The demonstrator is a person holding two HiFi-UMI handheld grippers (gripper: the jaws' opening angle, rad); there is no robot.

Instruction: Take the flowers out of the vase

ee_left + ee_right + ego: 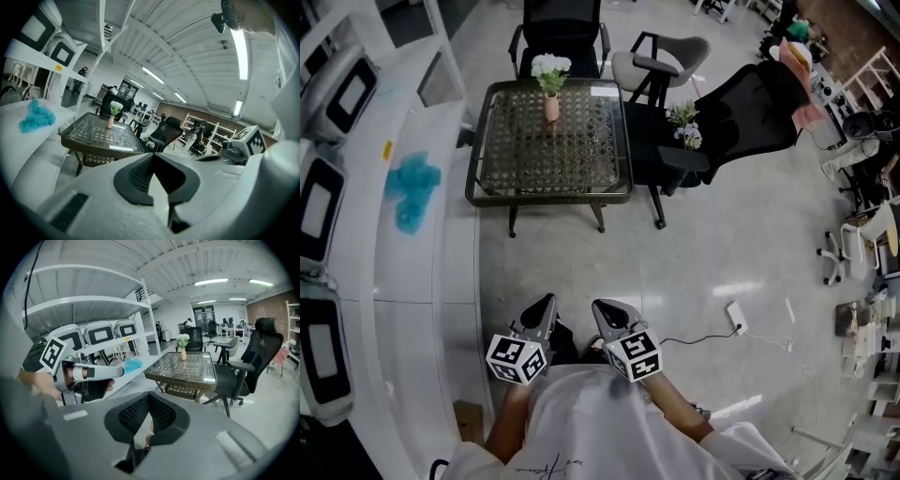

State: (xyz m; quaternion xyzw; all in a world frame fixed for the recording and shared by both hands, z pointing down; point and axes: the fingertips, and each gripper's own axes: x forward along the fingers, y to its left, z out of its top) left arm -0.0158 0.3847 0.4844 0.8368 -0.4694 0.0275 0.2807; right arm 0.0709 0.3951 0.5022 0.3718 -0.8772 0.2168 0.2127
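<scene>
White flowers (550, 67) stand upright in a small pink vase (551, 107) at the far side of a wicker, glass-topped table (548, 195). The left gripper view shows the flowers (115, 108) and vase (110, 123) far ahead, and the right gripper view shows these flowers (182, 339) far off too. My left gripper (548, 302) and right gripper (600, 307) are held close to my body, well short of the table. Both have their jaws shut with nothing between them. A second small bunch of flowers (685, 127) lies on a black chair's seat beside the table.
A white counter (422, 272) with a blue cloth (412, 192) and white boxy machines runs along the left. Office chairs (750, 117) stand behind and right of the table. A power strip (737, 317) with its cable lies on the floor to my right.
</scene>
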